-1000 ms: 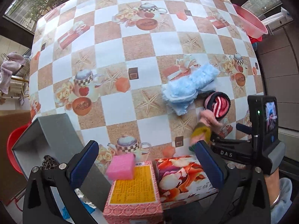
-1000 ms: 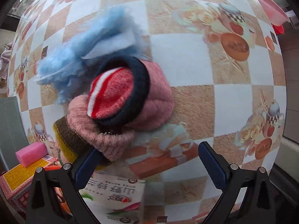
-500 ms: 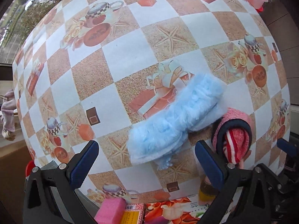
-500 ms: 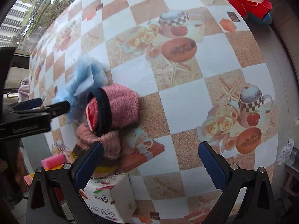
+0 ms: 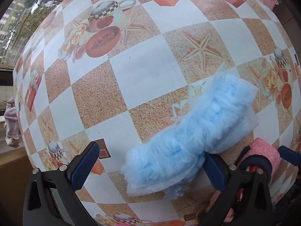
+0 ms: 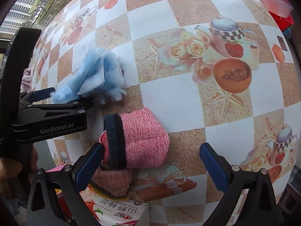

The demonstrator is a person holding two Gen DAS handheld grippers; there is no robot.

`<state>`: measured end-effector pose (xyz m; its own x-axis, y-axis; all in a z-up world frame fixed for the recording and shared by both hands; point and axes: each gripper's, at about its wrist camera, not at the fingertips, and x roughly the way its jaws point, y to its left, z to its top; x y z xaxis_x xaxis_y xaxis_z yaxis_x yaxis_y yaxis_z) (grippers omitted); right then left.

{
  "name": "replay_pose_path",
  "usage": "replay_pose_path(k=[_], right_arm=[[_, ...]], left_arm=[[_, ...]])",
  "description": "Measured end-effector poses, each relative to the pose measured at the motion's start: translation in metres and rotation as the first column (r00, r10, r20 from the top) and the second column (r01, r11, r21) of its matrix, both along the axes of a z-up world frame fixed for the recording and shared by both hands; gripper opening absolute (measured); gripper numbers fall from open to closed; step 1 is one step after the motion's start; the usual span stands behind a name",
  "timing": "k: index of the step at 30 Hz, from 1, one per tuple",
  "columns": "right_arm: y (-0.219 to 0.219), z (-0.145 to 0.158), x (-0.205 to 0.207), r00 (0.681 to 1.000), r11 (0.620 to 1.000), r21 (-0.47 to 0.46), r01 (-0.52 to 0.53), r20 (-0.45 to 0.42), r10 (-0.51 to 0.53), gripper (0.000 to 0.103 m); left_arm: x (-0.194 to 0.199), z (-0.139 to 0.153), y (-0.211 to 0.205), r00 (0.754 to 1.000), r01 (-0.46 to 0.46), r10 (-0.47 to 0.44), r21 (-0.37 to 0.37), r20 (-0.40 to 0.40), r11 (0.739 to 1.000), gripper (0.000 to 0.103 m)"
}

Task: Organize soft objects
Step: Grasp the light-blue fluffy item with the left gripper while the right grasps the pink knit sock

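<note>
A fluffy light-blue duster cloth [image 5: 190, 141] lies on the checkered tablecloth; it also shows in the right wrist view [image 6: 96, 75]. My left gripper [image 5: 150, 166] is open, low over the cloth's near end, with the cloth between its fingers. A rolled pink knit sock with a dark cuff [image 6: 137, 143] lies to the right of the cloth, seen at the left wrist view's edge [image 5: 263, 154]. My right gripper [image 6: 150, 162] is open just in front of the sock, its left finger [image 6: 88, 162] beside the cuff. A second pink knit piece [image 6: 116, 182] lies under the sock.
A printed tissue pack [image 6: 120, 212] sits at the table's near edge below the socks. A pink sponge [image 6: 56, 169] shows behind my right gripper's left finger. A red-and-pink basin [image 6: 272, 1] stands off the far right. The left gripper's body [image 6: 47, 120] crosses the right view's left side.
My left gripper has moved forward and down from the boxes at the near edge to straddle the blue cloth. My right gripper has pulled back and swung so the sock sits lower left.
</note>
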<state>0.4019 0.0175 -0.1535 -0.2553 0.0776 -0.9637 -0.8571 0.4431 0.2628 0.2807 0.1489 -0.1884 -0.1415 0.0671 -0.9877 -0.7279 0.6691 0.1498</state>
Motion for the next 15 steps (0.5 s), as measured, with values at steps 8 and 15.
replay_pose_path(k=[8, 15], right_arm=[[0.022, -0.012, -0.014, 0.998, 0.998, 0.014, -0.055, 0.036, 0.054, 0.102], [0.027, -0.009, -0.021, 0.998, 0.998, 0.017, -0.053, 0.025, 0.053, 0.042]], left_arm=[[0.016, 0.000, -0.004, 0.998, 0.052, -0.052, -0.010, 0.029, 0.999, 0.103], [0.036, 0.004, -0.026, 0.995, 0.035, -0.025, -0.109, 0.093, 0.993, 0.054]])
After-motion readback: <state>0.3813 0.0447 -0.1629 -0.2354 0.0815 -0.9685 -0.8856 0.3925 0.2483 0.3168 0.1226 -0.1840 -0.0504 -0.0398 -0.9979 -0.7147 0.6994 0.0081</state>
